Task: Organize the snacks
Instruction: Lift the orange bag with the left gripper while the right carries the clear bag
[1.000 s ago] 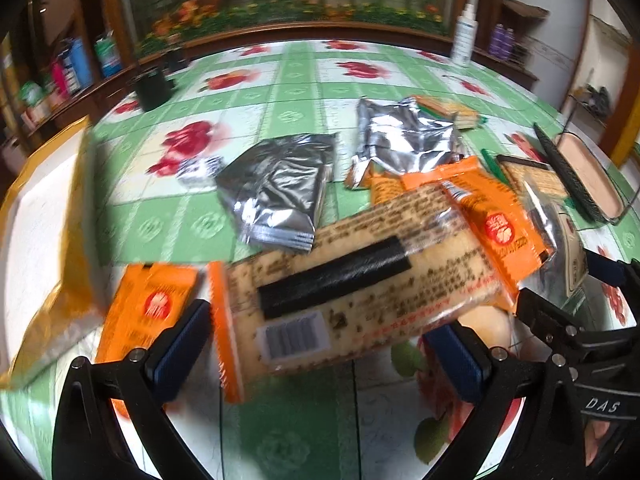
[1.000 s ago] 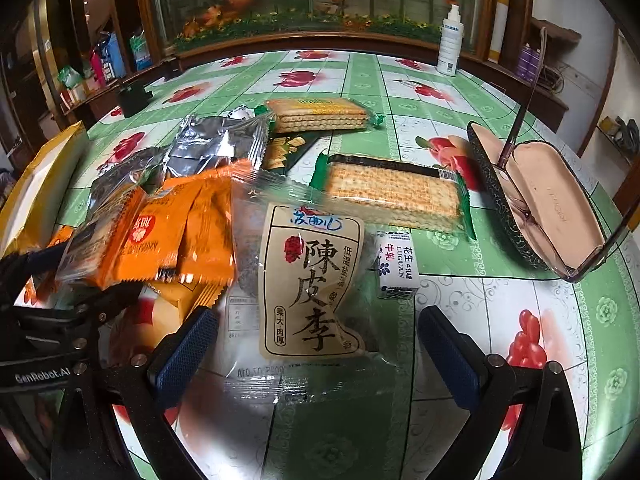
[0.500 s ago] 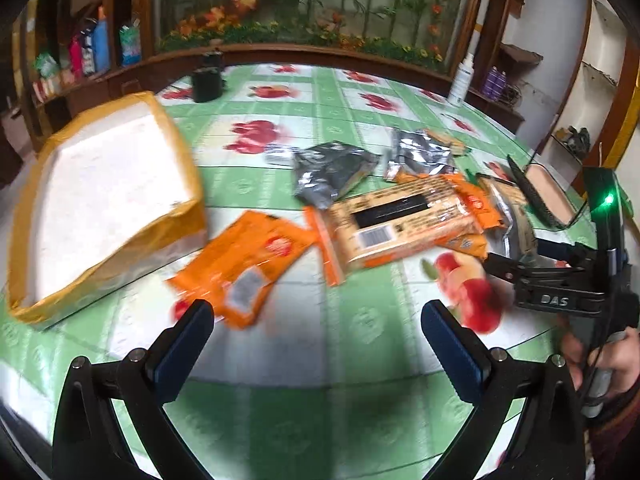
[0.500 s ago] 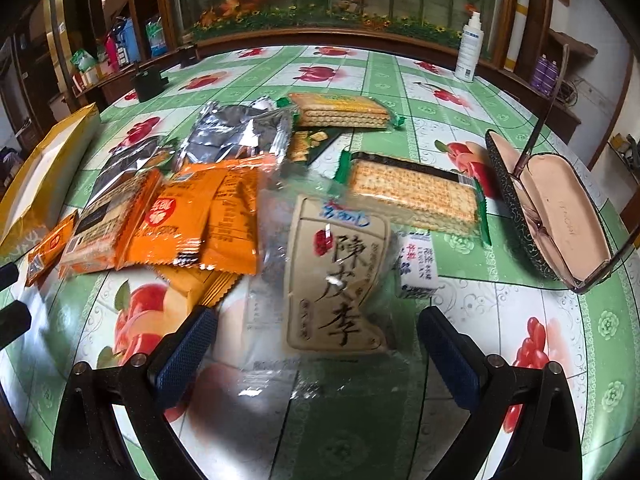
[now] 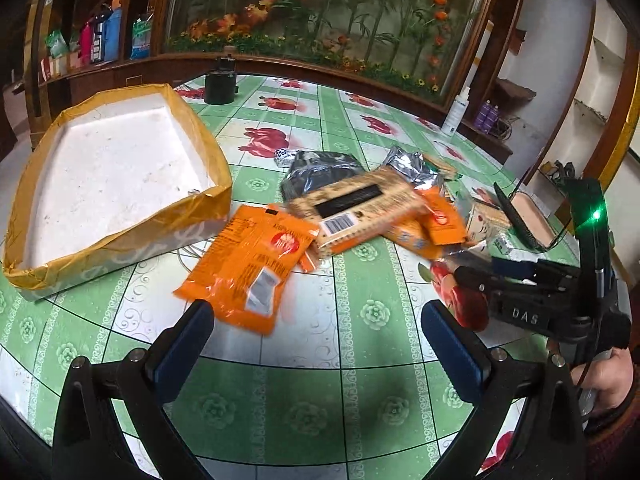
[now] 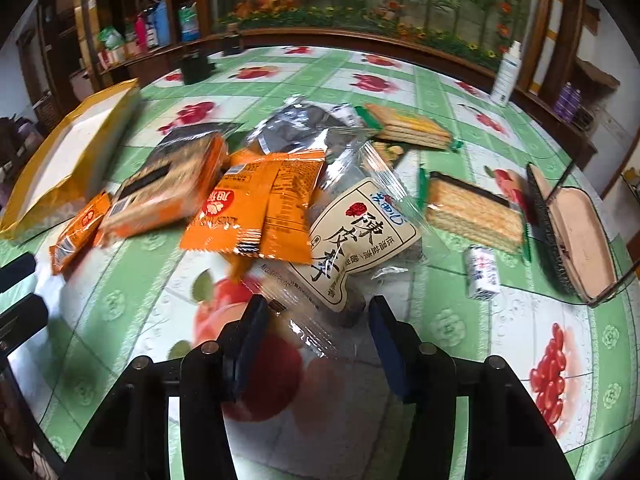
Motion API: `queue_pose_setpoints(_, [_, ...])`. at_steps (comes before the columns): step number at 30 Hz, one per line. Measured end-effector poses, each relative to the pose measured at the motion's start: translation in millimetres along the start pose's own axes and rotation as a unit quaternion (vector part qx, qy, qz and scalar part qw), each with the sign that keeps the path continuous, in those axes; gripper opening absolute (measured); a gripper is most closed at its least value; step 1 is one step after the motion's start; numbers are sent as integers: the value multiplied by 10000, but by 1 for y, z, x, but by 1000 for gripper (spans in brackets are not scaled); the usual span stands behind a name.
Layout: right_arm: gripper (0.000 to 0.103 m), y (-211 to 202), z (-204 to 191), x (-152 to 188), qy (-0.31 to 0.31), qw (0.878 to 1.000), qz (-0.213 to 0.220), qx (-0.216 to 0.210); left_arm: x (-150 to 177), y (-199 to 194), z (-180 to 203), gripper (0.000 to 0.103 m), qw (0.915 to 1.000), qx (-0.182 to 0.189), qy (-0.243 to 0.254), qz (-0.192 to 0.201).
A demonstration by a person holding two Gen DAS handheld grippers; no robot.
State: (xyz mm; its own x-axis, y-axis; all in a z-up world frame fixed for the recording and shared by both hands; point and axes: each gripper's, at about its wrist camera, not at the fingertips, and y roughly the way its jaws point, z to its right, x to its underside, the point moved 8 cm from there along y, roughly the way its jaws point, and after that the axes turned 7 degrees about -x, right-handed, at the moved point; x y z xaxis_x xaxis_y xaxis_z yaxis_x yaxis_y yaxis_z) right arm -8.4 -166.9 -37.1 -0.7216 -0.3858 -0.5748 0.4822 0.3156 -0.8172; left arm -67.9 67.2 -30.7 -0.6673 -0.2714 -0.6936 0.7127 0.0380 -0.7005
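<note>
- While the right gripper point(image 6: 316, 344) is narrowing its jaws, having just been closing from wide apart, the clear plum packet point(image 6: 356, 236) with the cream label is lying between its blue pads; its loose transparent end is sitting in the gap, though whether the pads are already pressing on the film is not something I can tell.
- That packet is resting on the green flowered tablecloth point(image 6: 448, 328), at the near edge of the snack heap, with two orange sachets point(image 6: 256, 208) overlapping its left side.
- It is looking soft and crinkly, with dark fruit showing through the film, so a pinch on the free end seems the likeliest reason for this low, forward approach.
- To its right, a cracker pack point(image 6: 474, 216) is lying flat, with a small white candy point(image 6: 482, 274) just beside it and an open glasses case point(image 6: 572, 236) further right.
- The left gripper point(image 5: 320, 344) is hanging spread wide and empty above the cloth, near a single orange packet point(image 5: 252, 264) that is lying apart from the heap.
- A yellow-taped foam box point(image 5: 120, 164) is standing empty at the left, probably waiting to receive the snacks, which would explain why the heap is being worked from its edges.
- A long biscuit pack point(image 5: 356, 208) is resting across the heap behind the orange packet.
</note>
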Motion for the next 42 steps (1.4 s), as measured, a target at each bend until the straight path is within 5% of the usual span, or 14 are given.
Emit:
queue_pose_setpoints(13, [52, -19, 7, -33, 166, 9961, 364, -784, -3, -2, -12, 103, 9980, 362, -522, -56])
queue_pose_setpoints(21, [53, -7, -5, -47, -44, 9899, 253, -1393, -10, 13, -21, 103, 9987, -213, -344, -314])
queue_pose_setpoints(26, [53, 5, 11, -37, 363, 9796, -104, -1974, -25, 25, -22, 103, 9966, -721, 64, -402])
queue_pose_setpoints(28, [58, 6, 15, -35, 593, 9741, -188, -2173, -30, 34, -21, 103, 9941, -896, 328, -522])
queue_pose_setpoints(30, [74, 6, 19, -36, 795, 9707, -194, -2260, -27, 42, -19, 103, 9916, -966, 517, -693])
queue_pose_setpoints(33, [75, 4, 18, -39, 875, 9689, -114, -2311, -18, 57, -13, 103, 9865, -930, 818, -1070])
queue_pose_setpoints(37, [75, 6, 18, -43, 1096, 9652, -33, -2375, -20, 58, -6, 70, 9856, -905, 1035, -989])
queue_pose_setpoints(42, [75, 26, 25, -59, 1413, 9647, -91, -2220, -20, 54, 1, 57, 9859, -912, 1063, -913])
